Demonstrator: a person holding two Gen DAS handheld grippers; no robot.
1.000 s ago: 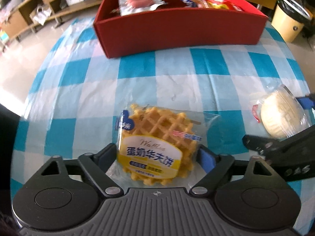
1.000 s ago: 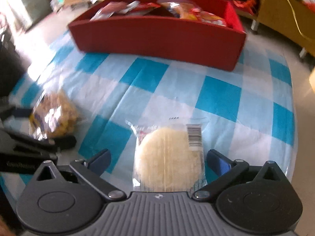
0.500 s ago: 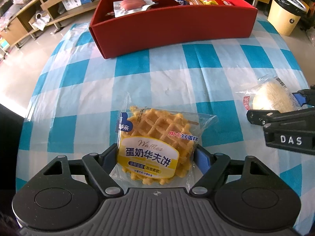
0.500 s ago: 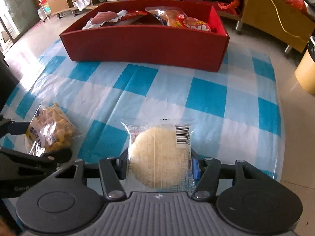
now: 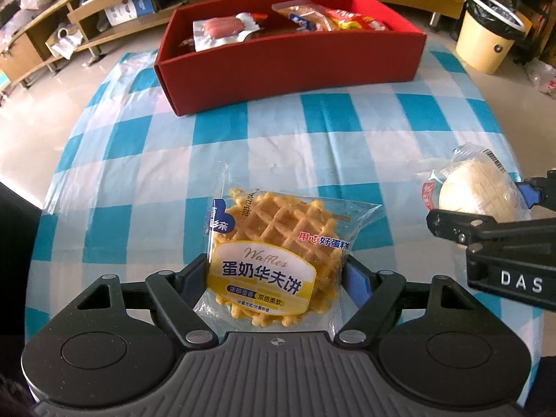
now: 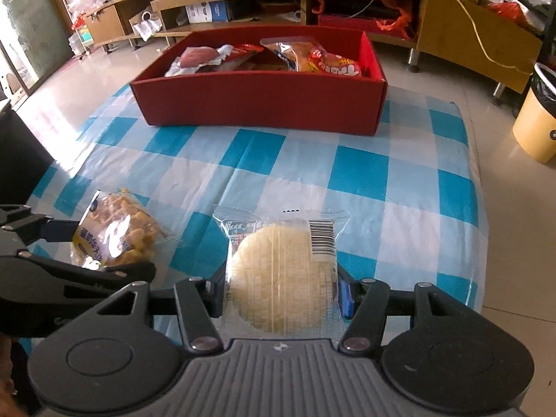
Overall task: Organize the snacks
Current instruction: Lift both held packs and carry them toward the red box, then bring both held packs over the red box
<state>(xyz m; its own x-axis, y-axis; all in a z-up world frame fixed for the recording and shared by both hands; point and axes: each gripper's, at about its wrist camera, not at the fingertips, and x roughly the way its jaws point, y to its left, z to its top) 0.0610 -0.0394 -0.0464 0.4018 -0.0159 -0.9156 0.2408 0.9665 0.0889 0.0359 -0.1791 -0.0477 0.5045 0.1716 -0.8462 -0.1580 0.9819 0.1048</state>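
Having just closed on the round cake [image 6: 283, 278], right tongs [image 6: 283, 290] and waffle-holding left tongs [image 5: 276, 276] are lifting; carrying both level toward the far red box [image 6: 260, 104] is safest.

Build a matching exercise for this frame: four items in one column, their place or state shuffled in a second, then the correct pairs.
Items:
1. waffle packet
2. round pale cake packet
3. sausage packet
4. yellow bin

Places or states:
A. lying inside the red box
B. clamped in the right gripper
C. standing on the floor beyond the table
D. clamped in the left gripper

Pairs: 1-D, 2-B, 3-A, 4-C
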